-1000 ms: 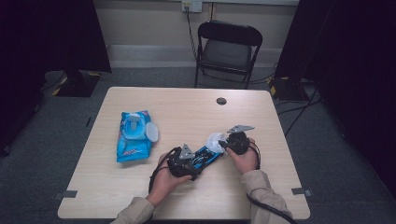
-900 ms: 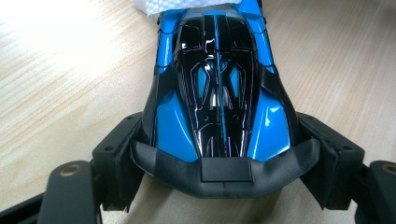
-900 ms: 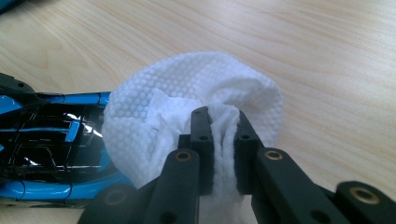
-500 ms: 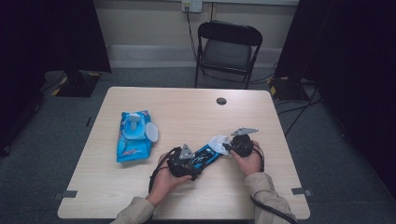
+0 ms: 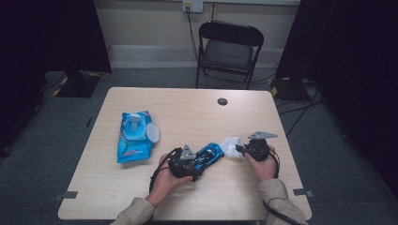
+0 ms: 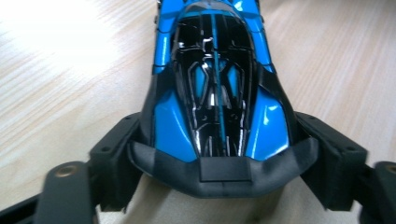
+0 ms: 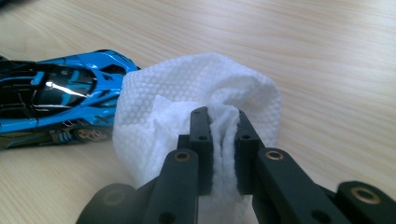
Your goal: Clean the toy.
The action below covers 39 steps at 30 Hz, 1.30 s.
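1. Right gripper [image 7: 219, 135], near right of table: jaws pinched tight on a bunched white textured wet wipe [image 7: 196, 88].
2. Left gripper [image 6: 219, 154], near centre: jaws clamped on the sides of a glossy blue and black toy racing car [image 6: 212, 79].
3. Wipe just right of the car's far end, close beside it.
4. Farther left on the pale wooden table [image 5: 187, 112]: blue wet-wipe pack [image 5: 133, 136], lid flipped open.

A recording lab: black curtains [image 5: 56, 33] flank a lone table [image 5: 187, 112], folding chair [image 5: 228, 47] and floor cables [image 5: 300, 105].
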### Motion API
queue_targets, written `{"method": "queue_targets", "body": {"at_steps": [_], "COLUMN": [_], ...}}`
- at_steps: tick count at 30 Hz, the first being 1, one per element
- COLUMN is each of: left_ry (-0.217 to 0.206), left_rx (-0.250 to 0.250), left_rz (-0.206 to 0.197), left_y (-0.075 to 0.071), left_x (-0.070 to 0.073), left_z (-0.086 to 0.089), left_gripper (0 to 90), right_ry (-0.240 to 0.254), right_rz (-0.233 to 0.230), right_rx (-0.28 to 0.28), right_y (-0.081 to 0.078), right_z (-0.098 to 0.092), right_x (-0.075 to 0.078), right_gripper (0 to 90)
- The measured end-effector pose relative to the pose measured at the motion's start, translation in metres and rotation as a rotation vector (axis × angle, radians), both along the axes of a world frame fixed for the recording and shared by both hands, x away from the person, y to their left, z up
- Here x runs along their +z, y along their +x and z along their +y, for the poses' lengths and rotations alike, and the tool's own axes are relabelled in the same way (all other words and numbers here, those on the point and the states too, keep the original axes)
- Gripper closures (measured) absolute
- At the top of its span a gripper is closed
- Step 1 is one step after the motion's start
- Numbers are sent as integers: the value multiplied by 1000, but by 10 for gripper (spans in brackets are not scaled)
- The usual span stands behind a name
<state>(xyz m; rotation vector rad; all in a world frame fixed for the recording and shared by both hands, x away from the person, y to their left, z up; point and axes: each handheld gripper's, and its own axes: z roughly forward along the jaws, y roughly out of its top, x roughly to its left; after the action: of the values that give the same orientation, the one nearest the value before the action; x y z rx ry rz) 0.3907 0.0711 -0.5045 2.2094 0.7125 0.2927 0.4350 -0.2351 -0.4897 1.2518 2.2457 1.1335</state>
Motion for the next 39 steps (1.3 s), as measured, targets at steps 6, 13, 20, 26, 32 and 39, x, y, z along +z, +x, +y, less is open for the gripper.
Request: {"method": "queue_targets", "body": {"at_steps": [6,13,20,26,32,39], "left_ry": [39,-6,-56,-82,-50,-36], "left_rx": [-12,5,11,-18,-4,-8], "left_rz": [23,65,53,50,71,65], "left_y": [0,-1,-1,12,29,37], "left_x": [5,20,45,52,42,39], "left_z": [5,13,15,0,-15,-28], "left_gripper": [223,211,207,312,407,429], "right_ry": [51,50,51,63,70,63], "right_rz": [-19,-27,-26,-26,-21,-9], "right_rx": [-9,4,30,34,50,65], "right_y": [-12,-20,-25,-25,-27,-27], "right_z": [-14,-20,-18,-16,-12,-9], "right_x": [0,0,1,1,-2,-5], "right_gripper": [821,813,808,807,803,802]}}
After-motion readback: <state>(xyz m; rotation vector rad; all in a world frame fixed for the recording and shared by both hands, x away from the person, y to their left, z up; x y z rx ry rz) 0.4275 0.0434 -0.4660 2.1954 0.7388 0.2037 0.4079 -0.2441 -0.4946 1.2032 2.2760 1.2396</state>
